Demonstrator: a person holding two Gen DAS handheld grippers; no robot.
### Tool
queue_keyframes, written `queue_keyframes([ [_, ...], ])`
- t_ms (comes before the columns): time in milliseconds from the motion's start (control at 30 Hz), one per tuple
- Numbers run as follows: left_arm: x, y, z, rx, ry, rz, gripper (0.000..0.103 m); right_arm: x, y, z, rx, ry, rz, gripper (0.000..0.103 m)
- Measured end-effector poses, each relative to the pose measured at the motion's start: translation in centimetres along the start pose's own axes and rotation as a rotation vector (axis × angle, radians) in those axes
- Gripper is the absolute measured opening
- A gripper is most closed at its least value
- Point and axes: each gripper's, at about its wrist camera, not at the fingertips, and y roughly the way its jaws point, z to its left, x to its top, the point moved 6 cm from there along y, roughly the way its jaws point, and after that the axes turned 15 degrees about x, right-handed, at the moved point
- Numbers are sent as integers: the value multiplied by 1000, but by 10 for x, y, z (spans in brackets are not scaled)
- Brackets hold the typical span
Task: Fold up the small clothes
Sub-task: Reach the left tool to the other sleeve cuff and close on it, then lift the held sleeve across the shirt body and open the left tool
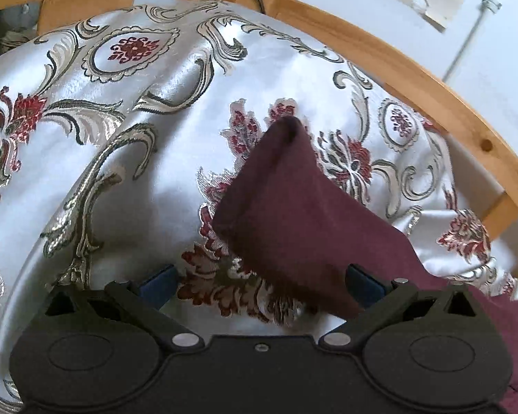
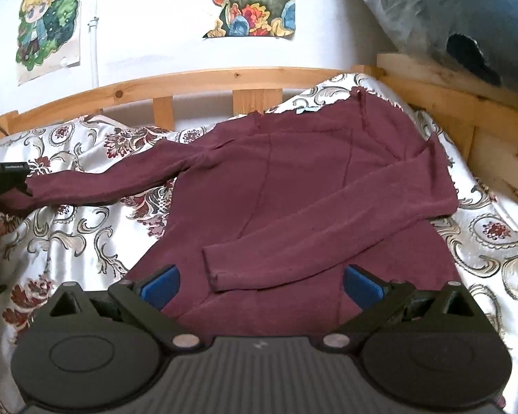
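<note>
1. A maroon top (image 2: 293, 186) is lying flat on the patterned sheet (image 2: 69, 241) of a wooden-railed bed (image 2: 197, 79). One sleeve (image 2: 328, 220) is lying folded across the body; the other sleeve (image 2: 96, 186) is stretching out toward the left.

2. The right gripper (image 2: 260, 281) is hovering over the hem end of the top with its jaws standing wide apart, holding nothing.

3. The left gripper (image 1: 260, 283) is also showing its jaws wide apart in its own view. The sleeve end (image 1: 293, 207) is rising up in front of it, seemingly draped against the right-hand finger. In the right view the sleeve end is reaching that gripper at the frame's edge, but I cannot tell whether anything is really pinching it.

4. Likely risks, as I am judging them:
   - The sleeve is probably slipping free if it is only draped, dropping short of the body.
   - The sheet is looking glossy and slick, so the top may be sliding or bunching when the sleeve is pulled across.
   - The folded sleeve may be getting dragged out of place.

5. Writing: small pale lettering is showing on the left gripper's body in the right view, too blurred to read. The wall pictures (image 2: 48, 24) are carrying no legible text.
</note>
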Motion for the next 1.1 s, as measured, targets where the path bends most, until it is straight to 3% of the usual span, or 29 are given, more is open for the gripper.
queue_keyframes([
  [167, -6, -2, -6, 24, 16, -36, 101, -3, 0, -7, 7, 18, 14, 103],
  [300, -5, -11, -10, -17, 23, -88, 88, -5, 0, -12, -30, 2, 17, 103],
  [433, -4, -11, -21, -9, 70, -110, 88, -8, -3, -14, -41, -3, 28, 103],
  [600, 3, -4, -11, -38, -41, -91, 87, -8, -4, -11, -51, -39, 53, 103],
  [667, 2, -7, -7, -24, -68, -102, 77, -6, -4, -8, -53, -51, 51, 103],
  [833, 0, -13, 3, 28, -111, -132, 28, 1, -2, 1, -80, -130, 35, 103],
  [933, 3, -15, 7, 12, -137, -143, 13, 3, -2, 4, -71, -143, 25, 103],
  [1100, 6, -37, -4, -13, -78, -235, 9, 4, -4, 3, -36, -144, 16, 103],
])
